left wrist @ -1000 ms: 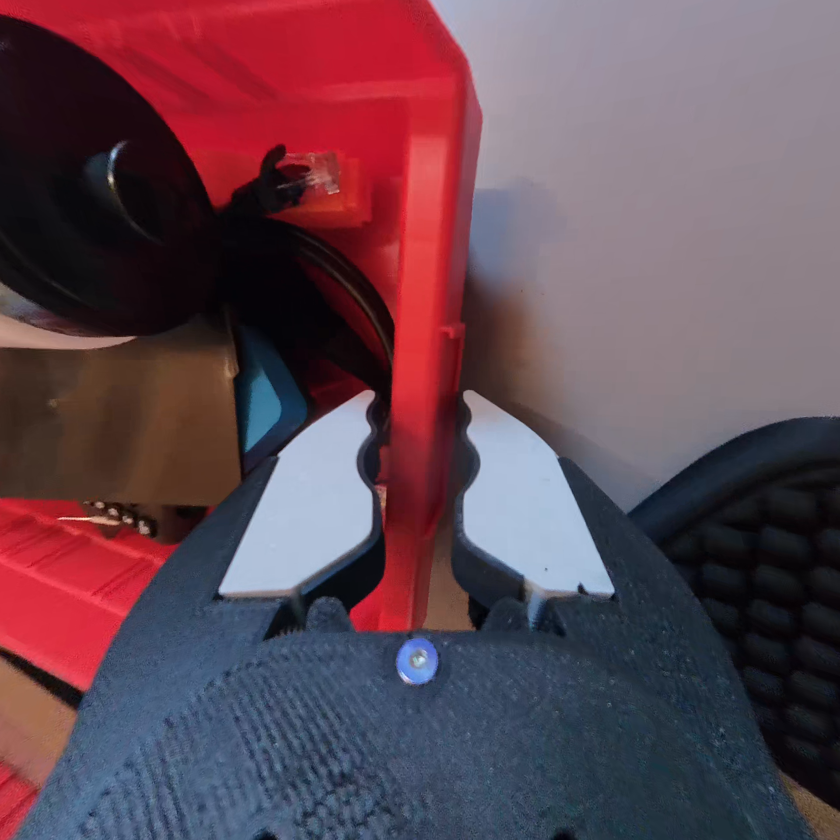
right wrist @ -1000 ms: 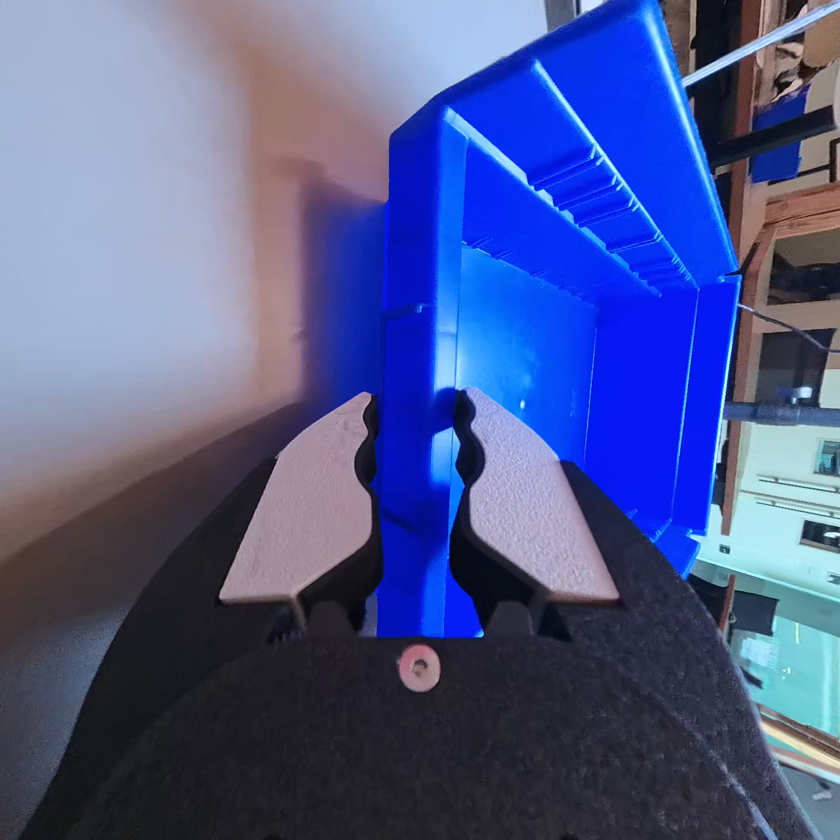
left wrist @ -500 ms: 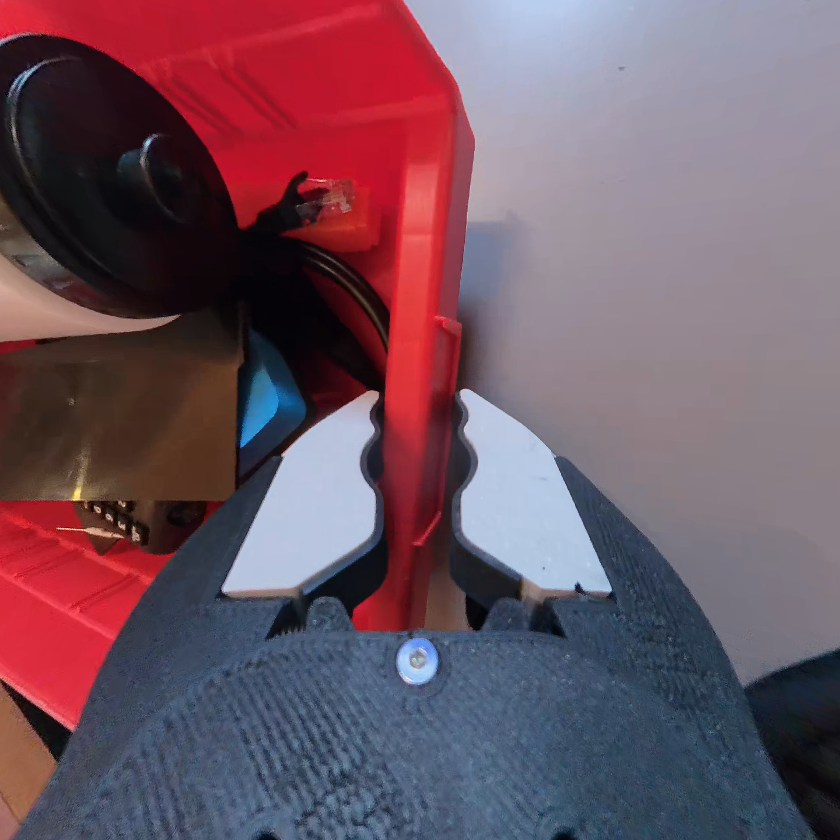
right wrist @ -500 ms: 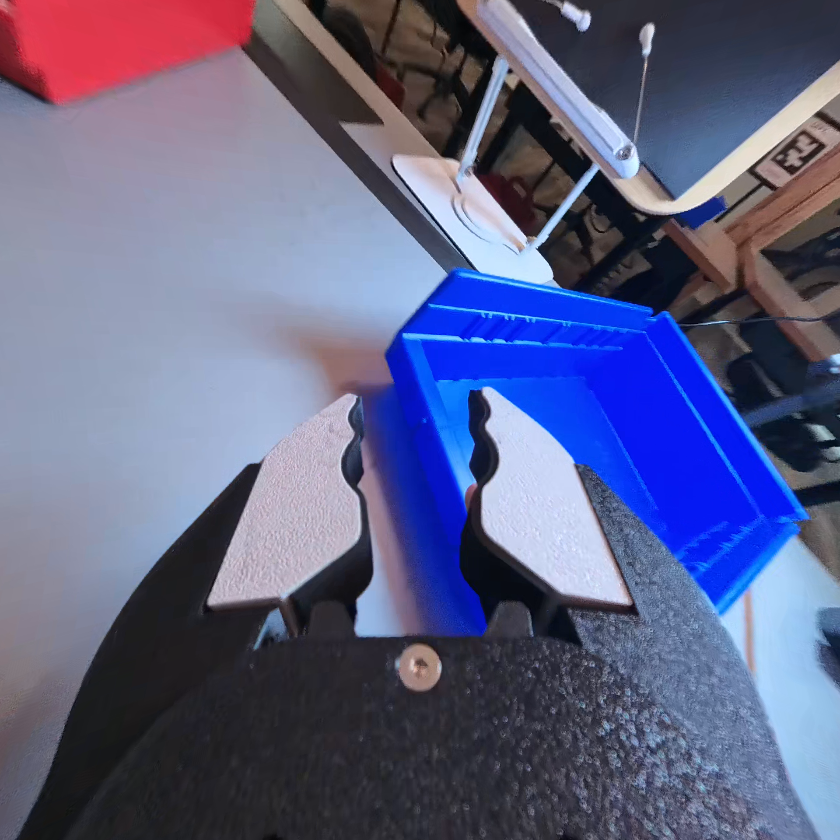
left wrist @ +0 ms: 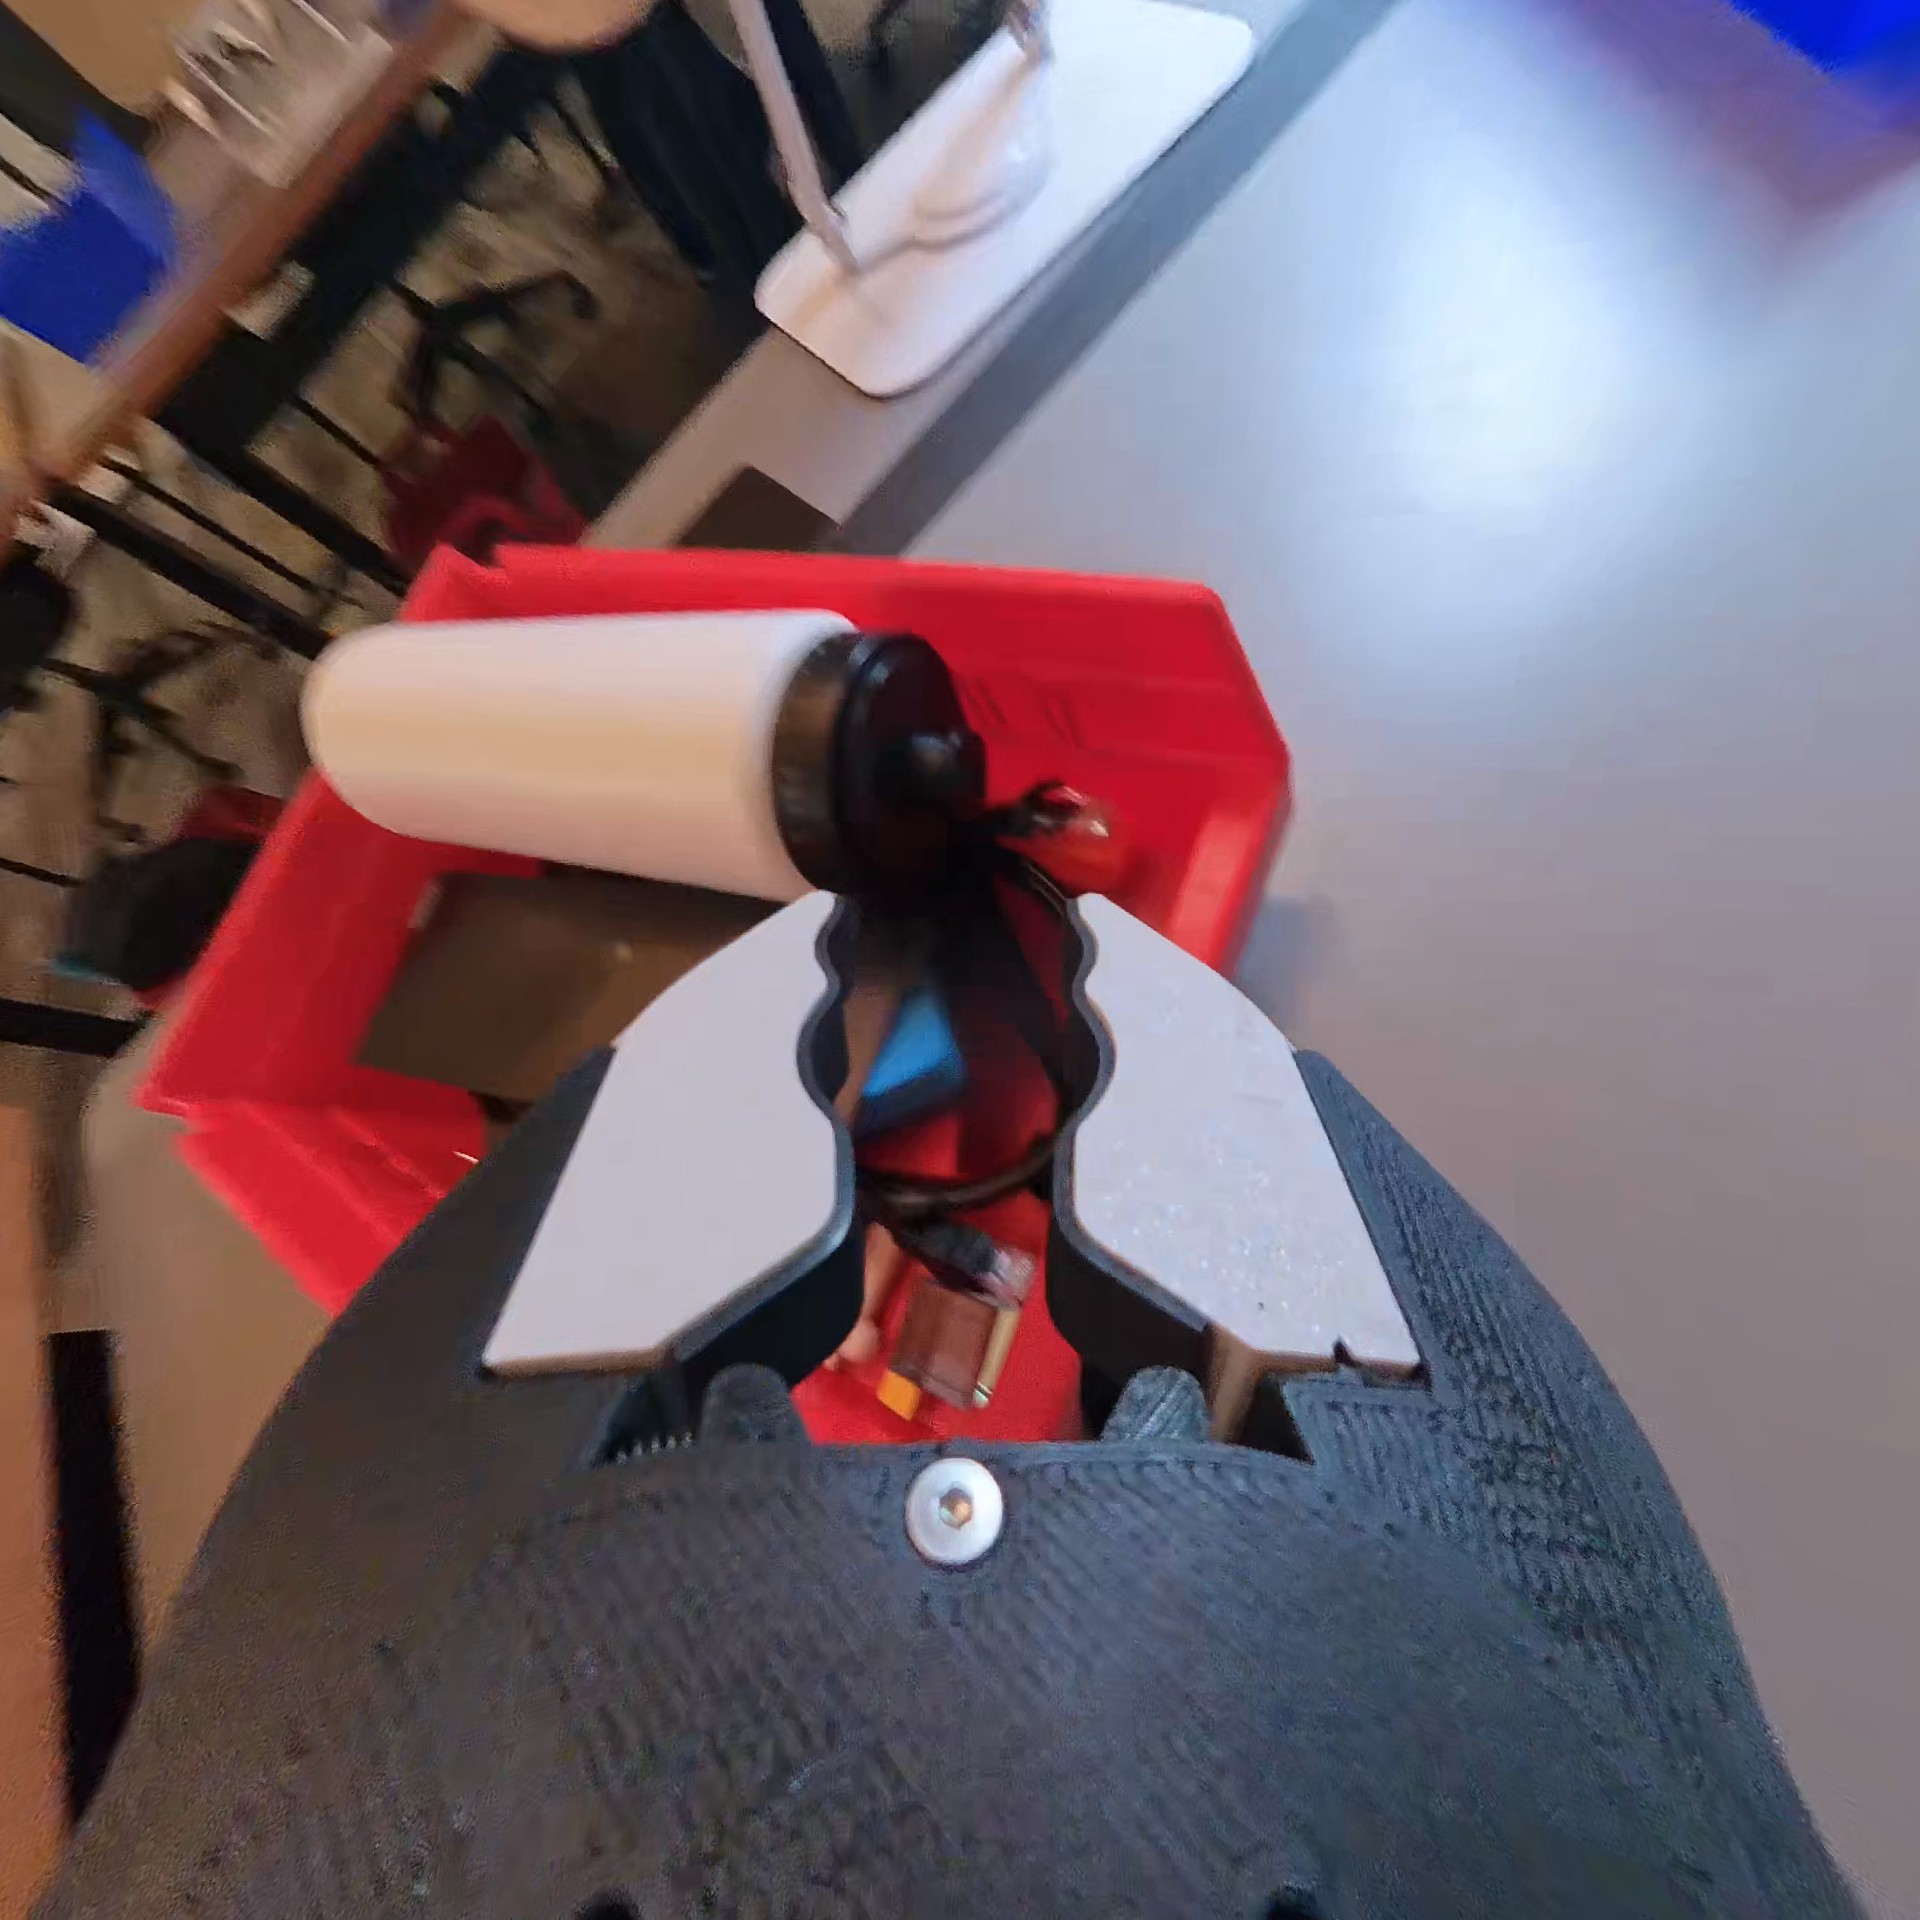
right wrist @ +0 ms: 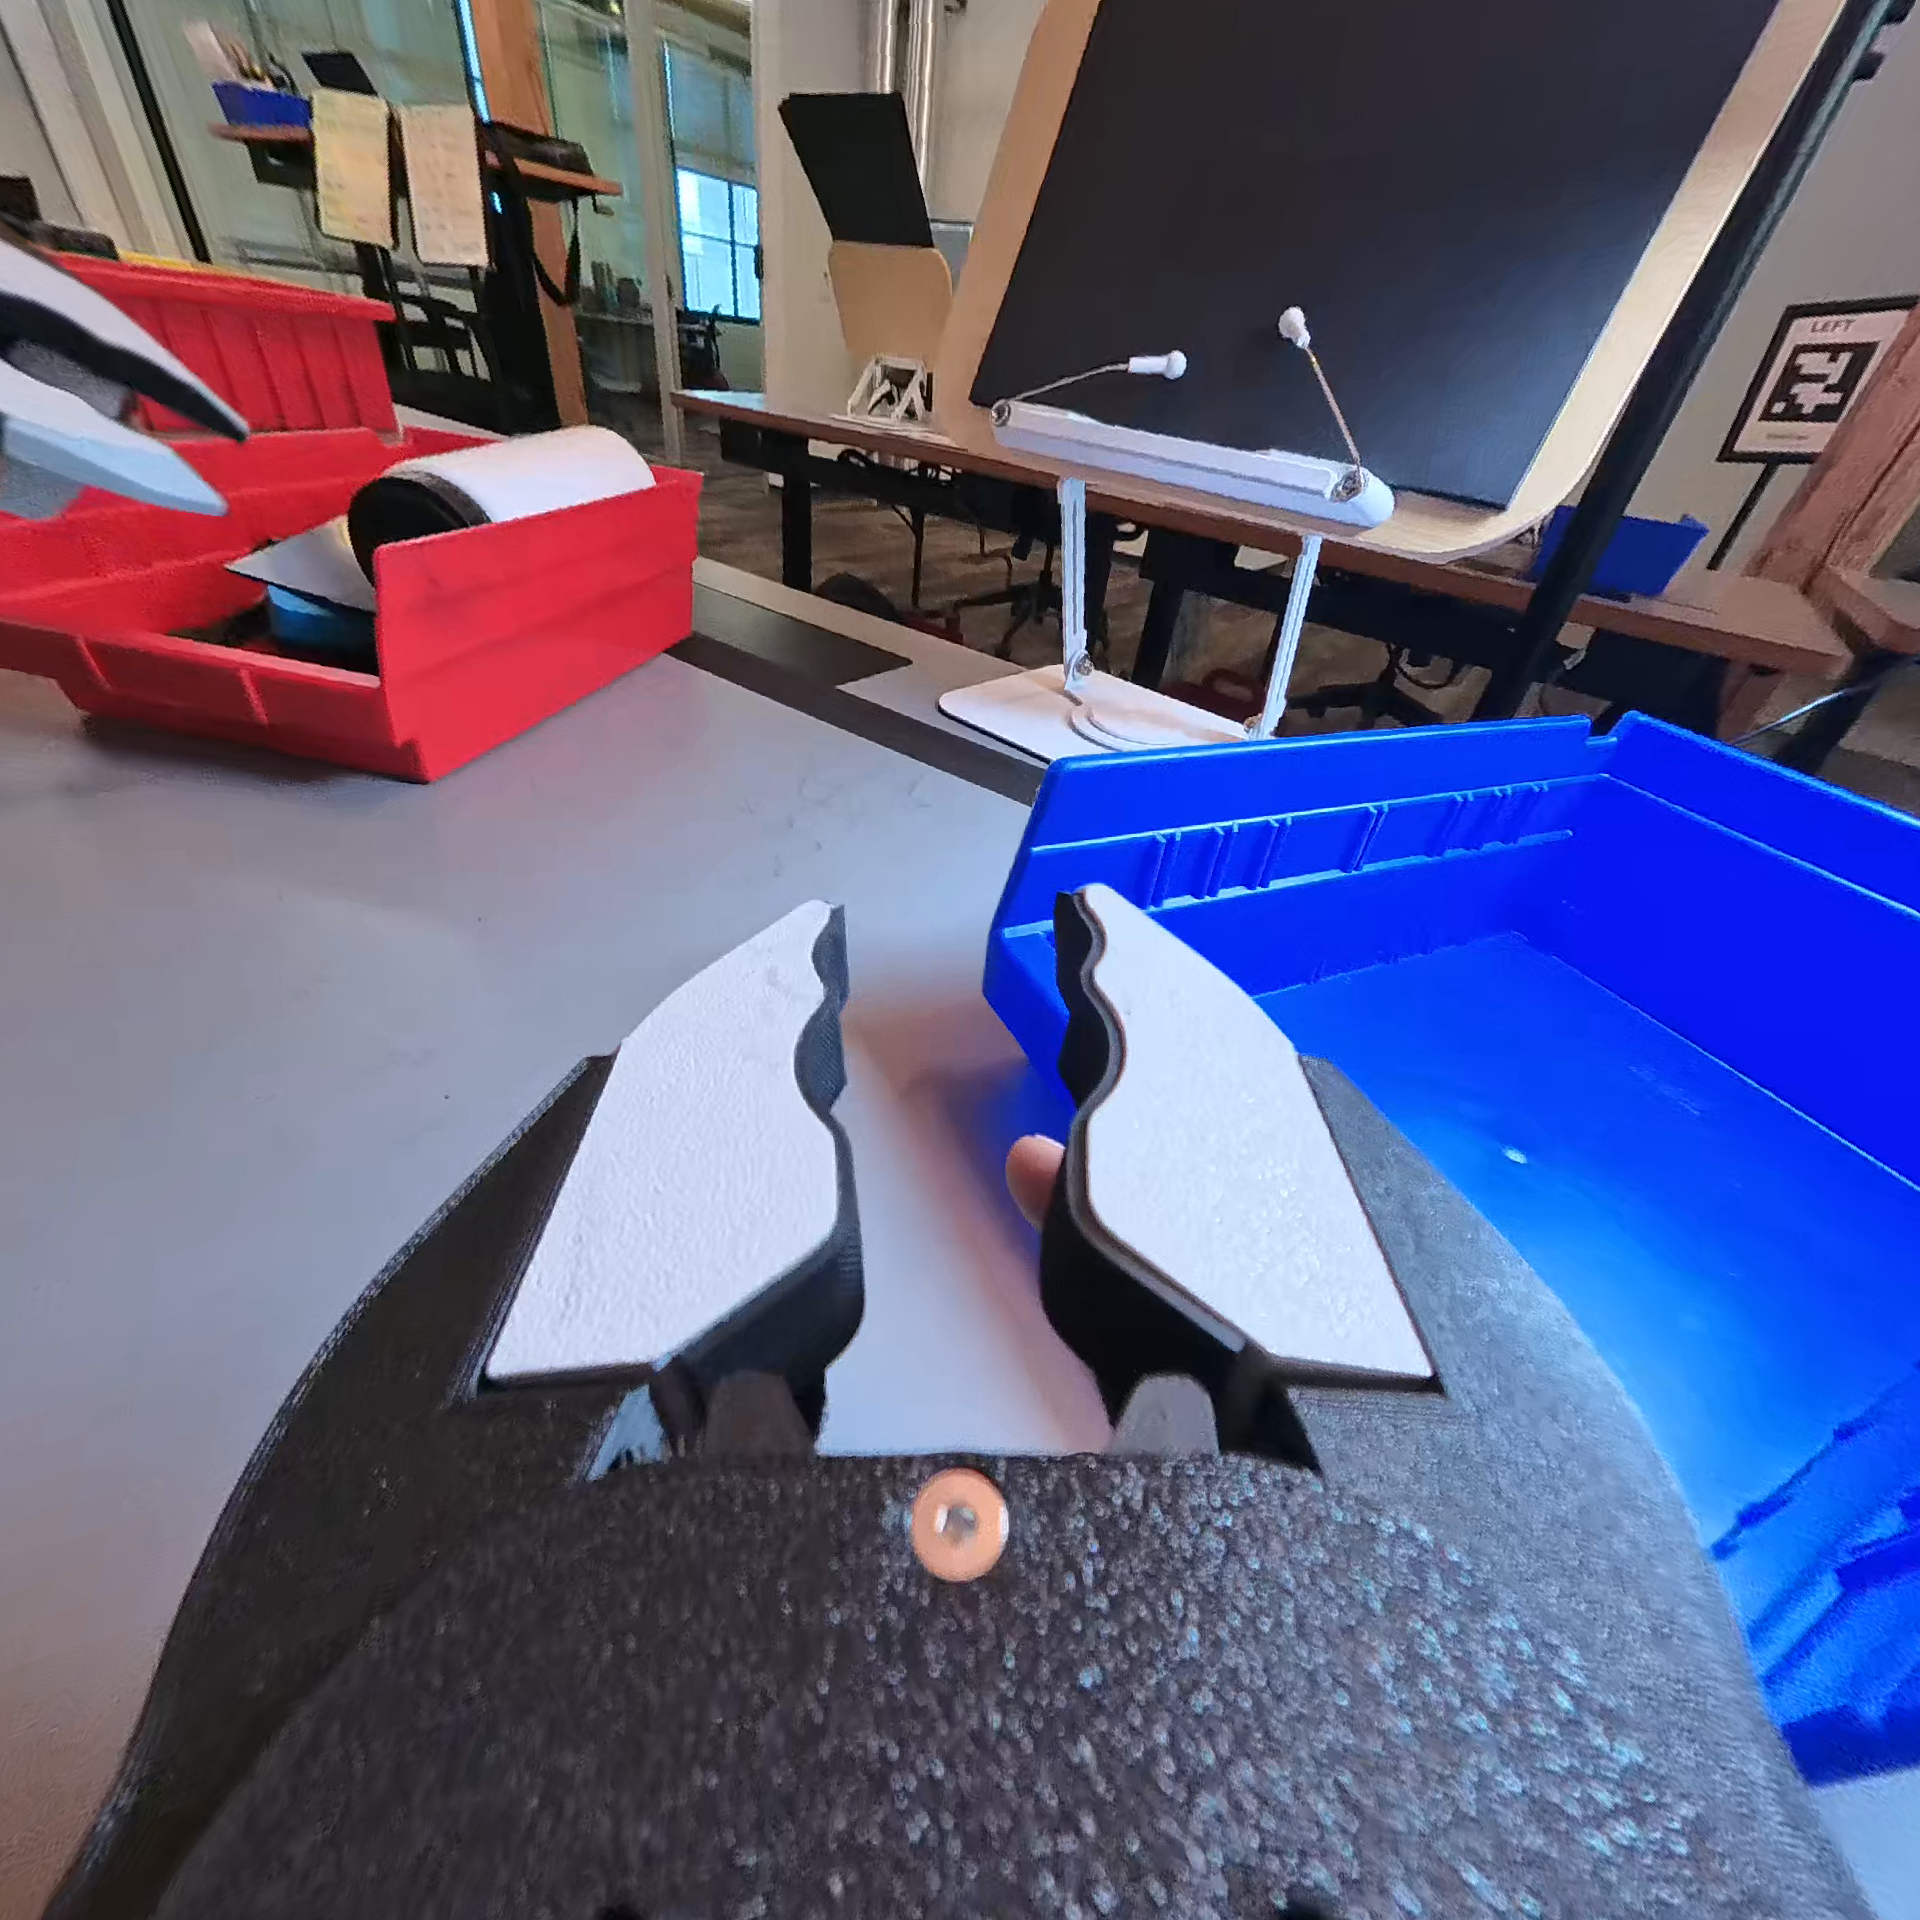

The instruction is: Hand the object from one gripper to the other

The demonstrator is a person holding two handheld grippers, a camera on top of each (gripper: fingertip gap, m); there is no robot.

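Note:
My left gripper (left wrist: 956, 914) is open and empty, hovering over a red bin (left wrist: 1236, 727) on the grey table. The bin holds a white bottle with a black cap (left wrist: 540, 727), a black cable (left wrist: 935, 1195), a blue item (left wrist: 914, 1049) and a brown box (left wrist: 499, 987). My right gripper (right wrist: 948, 909) is open and empty over the table (right wrist: 416, 987), just left of an empty blue bin (right wrist: 1299, 831). In the right wrist view the red bin (right wrist: 520, 623), the bottle (right wrist: 520, 478) and the left gripper's fingers (right wrist: 104, 457) show at the far left.
A white desk lamp (right wrist: 1174, 468) stands at the table's far edge between the bins; its base shows in the left wrist view (left wrist: 997, 229). A tilted black board (right wrist: 1351, 208) stands behind it. More tables and chairs are beyond. One gripper's finger ends stand about 40 cm off the other's.
Both grippers were shut on bin walls, left on the red bin, right on the blue. Both have let go, opened and pulled back; the bins now sit on the table.

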